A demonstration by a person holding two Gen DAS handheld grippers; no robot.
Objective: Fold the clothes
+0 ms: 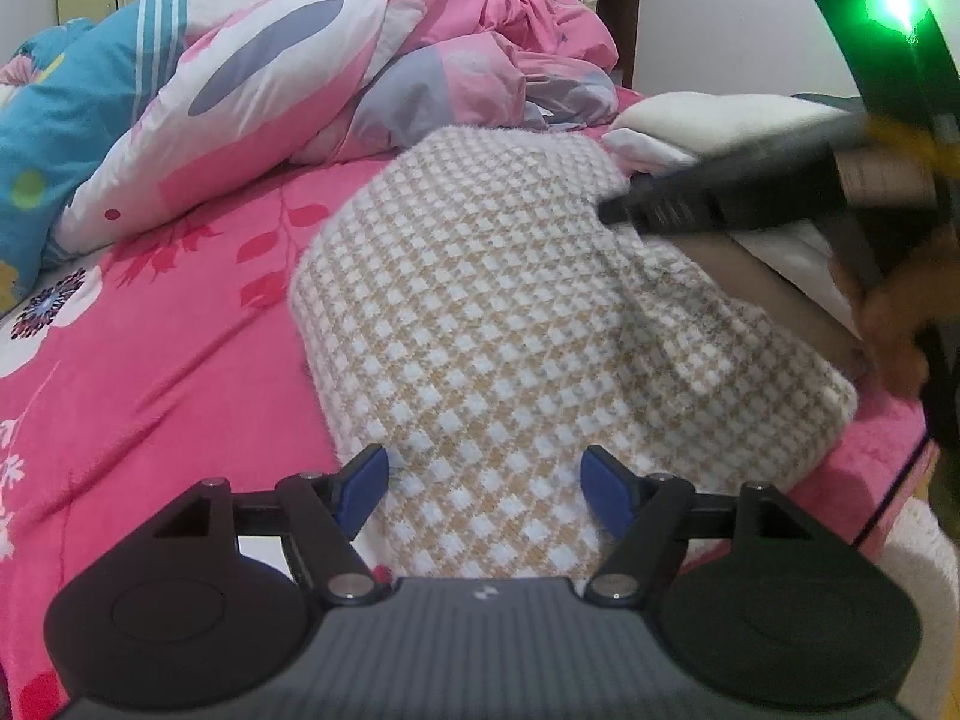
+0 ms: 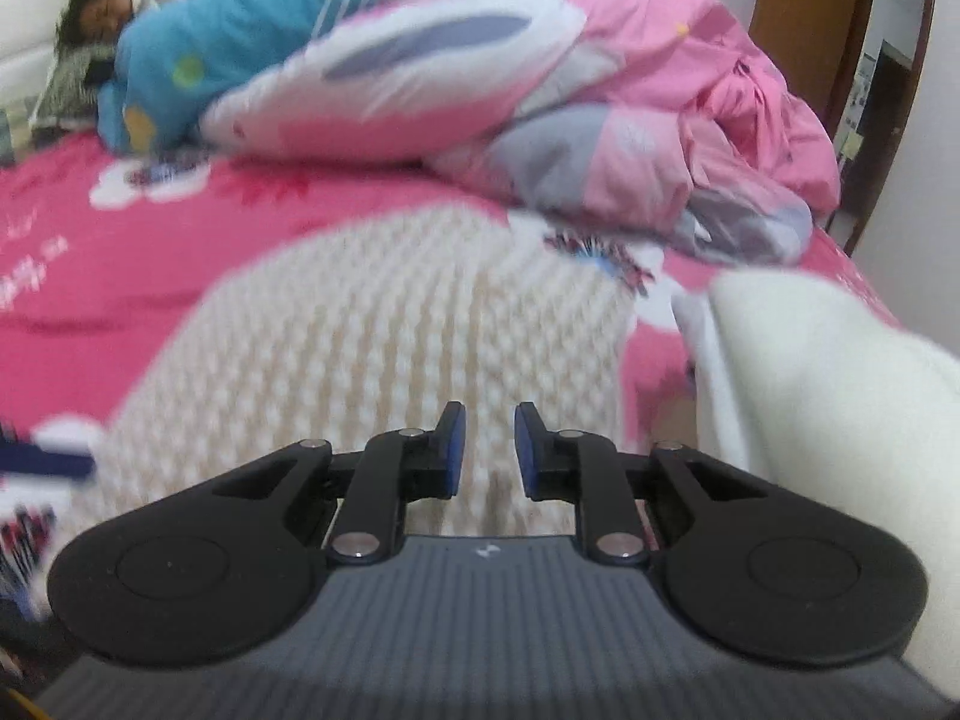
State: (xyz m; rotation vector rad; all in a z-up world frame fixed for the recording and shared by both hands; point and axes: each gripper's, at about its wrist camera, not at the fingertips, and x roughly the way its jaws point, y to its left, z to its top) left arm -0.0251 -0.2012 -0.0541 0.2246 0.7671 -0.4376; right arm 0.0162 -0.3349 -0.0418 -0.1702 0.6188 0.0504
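Here both claws hover over the checked sweater [image 1: 510, 312].

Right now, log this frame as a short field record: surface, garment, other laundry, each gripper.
surface: pink floral bedsheet
garment: checked knit sweater, folded into a compact shape on the sheet
other laundry: white folded clothes to its right
bedding: pink duvet heaped behind
left gripper: open, fingers astride the sweater's near edge, not pressing
right gripper: narrow gap, nothing between the fingers, over the sweater
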